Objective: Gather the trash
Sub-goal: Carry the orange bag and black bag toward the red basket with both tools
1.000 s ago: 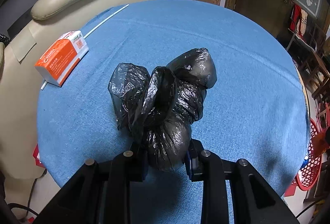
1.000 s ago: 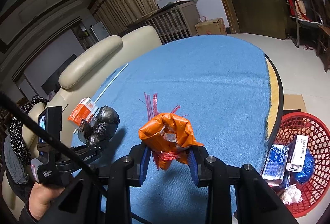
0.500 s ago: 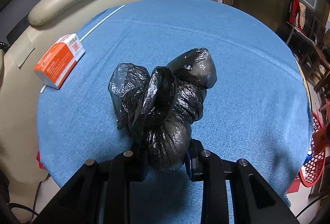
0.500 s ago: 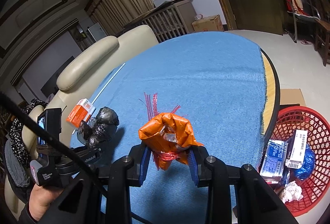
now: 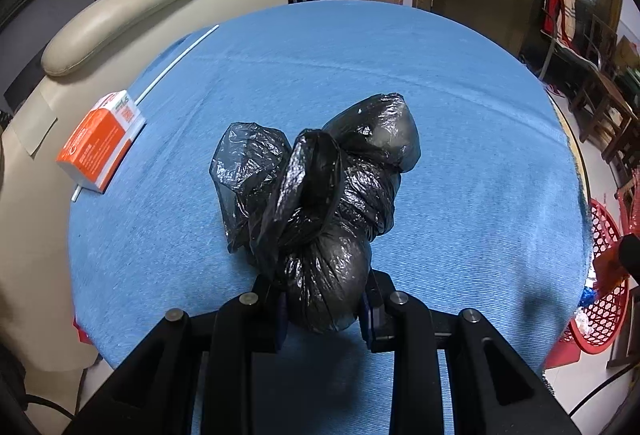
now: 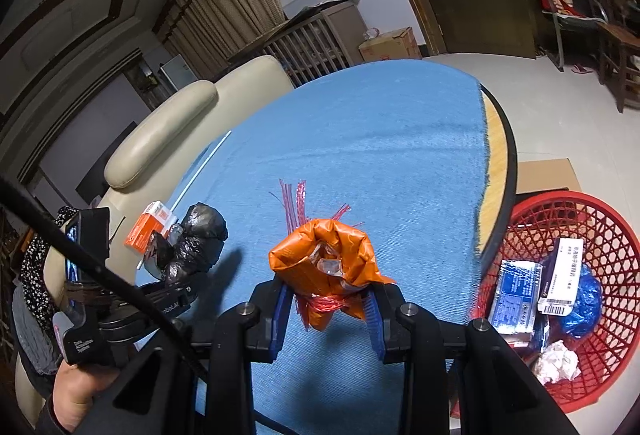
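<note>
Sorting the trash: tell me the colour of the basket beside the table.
Red basket, clearest in the right wrist view.

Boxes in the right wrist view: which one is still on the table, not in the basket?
The orange and white box, beside the white stick at the cloth's left edge. The blue and white boxes lie in the red basket.

Both views are sharp in the middle and show no motion blur. The fisheye lens bends straight lines strongly near the borders, and the corners of each frame are black. The light is soft and rather dim indoor light from above. Small white glare points sit on the crinkled black plastic bag (image 5: 320, 219). The round table with blue cloth (image 6: 360, 139) carries a dark shadow at lower left of centre in the right wrist view.
</note>
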Available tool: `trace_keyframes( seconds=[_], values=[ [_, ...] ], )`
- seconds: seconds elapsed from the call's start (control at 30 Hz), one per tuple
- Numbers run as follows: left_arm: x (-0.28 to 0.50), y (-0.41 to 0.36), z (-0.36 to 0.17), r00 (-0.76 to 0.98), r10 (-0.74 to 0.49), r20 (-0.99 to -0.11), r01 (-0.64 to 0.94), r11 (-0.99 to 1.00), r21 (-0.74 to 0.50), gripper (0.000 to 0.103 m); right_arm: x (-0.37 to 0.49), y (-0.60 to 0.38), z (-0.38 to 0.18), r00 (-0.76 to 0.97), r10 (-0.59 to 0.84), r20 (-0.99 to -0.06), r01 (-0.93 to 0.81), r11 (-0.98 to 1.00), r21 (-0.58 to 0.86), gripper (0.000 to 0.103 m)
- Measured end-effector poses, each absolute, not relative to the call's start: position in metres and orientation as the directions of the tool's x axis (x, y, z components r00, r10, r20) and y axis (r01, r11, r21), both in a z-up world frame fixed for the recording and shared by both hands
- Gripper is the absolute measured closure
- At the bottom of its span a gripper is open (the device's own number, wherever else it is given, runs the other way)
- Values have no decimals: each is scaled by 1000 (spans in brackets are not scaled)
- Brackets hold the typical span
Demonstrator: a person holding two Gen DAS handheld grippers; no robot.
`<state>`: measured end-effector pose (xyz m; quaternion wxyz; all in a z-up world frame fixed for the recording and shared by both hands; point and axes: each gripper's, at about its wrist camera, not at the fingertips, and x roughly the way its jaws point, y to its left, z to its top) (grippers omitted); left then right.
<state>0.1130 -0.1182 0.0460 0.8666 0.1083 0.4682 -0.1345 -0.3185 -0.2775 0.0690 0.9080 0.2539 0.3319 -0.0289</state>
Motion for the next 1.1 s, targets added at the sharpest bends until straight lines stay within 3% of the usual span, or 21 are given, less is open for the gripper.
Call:
trace_keyframes(
  seconds=[1.1],
  values=[
    [120, -120, 38, 506, -206, -837, 473, 879, 70, 74, -365, -290, 80, 794, 48, -606, 311, 825, 472, 68]
  ],
)
